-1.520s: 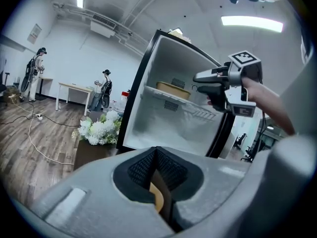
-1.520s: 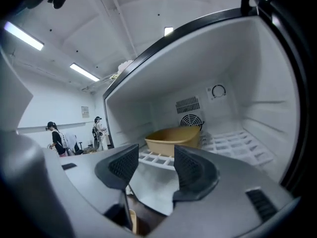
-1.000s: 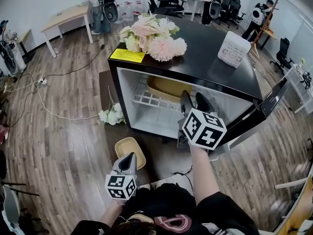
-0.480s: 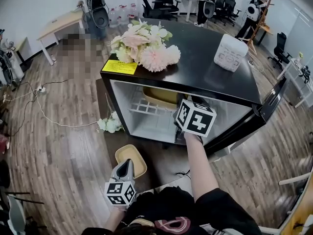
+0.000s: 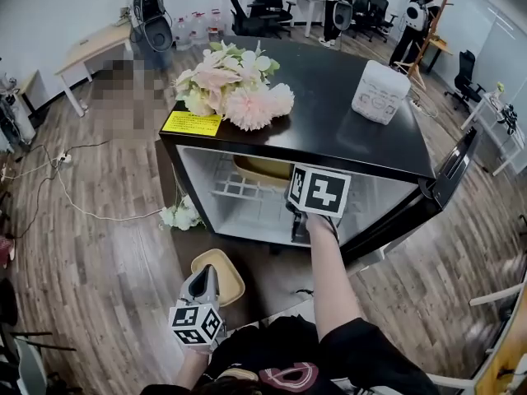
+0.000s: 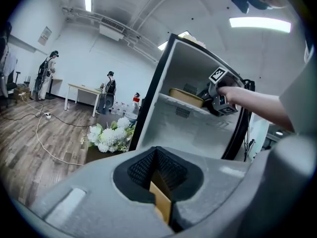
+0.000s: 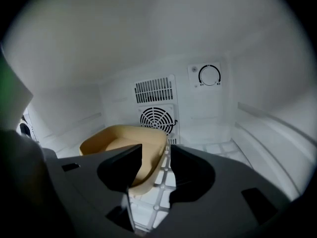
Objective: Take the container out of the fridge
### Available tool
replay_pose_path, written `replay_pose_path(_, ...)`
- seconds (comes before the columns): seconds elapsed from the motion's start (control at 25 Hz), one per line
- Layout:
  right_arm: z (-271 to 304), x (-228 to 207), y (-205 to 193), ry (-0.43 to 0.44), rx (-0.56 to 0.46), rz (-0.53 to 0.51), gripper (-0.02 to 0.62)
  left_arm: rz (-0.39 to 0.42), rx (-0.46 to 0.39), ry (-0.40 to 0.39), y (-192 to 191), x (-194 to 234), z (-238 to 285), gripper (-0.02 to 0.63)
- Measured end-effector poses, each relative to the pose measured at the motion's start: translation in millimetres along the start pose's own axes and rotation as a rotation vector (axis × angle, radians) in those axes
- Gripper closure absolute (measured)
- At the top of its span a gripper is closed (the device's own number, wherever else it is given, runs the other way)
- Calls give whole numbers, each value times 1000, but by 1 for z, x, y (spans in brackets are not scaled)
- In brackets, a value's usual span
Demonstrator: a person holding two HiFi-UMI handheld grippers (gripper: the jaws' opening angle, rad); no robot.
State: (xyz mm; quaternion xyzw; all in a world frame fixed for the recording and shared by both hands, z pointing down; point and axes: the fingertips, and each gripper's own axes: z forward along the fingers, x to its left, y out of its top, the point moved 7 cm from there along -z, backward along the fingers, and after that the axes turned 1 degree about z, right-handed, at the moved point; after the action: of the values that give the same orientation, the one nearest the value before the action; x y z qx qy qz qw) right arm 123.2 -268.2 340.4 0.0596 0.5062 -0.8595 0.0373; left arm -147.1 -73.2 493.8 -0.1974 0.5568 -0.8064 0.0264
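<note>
Right gripper [image 7: 156, 150] inside the open black-topped mini fridge [image 5: 346, 130].
Its fingers, just closing, stand apart astride the near rim of the tan rounded plastic container [image 7: 116, 139] on the white wire shelf [image 7: 161, 192], not yet pressing it; left gripper [image 5: 205, 276] fingers closed, outside the fridge.

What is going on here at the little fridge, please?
A person is reaching the right tongs into the open fridge for the tan container on its wire shelf. The jaws have just been closing, with the container's near rim between them, but are not yet gripping it. The left tongs hang low outside, shut.
</note>
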Motion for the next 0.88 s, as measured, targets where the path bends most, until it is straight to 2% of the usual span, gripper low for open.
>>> replay_pose_path(0.08,0,-3,0,-30,-1,0,436,8,-14,-16,5,-4,3,597)
replay_pose_path(0.16,-3,-7,-1,-82,-23,-7,534,15,-19,-26,8,-6,3,597)
replay_pose_path(0.2,-5,-9,0,-100,-37,-4,560,17,-19,-28,8,-7,3,598)
replay_pose_path(0.4,-9,-12,1,-95,-79,31,563,16,-8,-18,5,-2,1,598)
replay_pose_path(0.88,-20,-15,-3,-1,-147,95,571,28,10,-1,0,-1,-6,598)
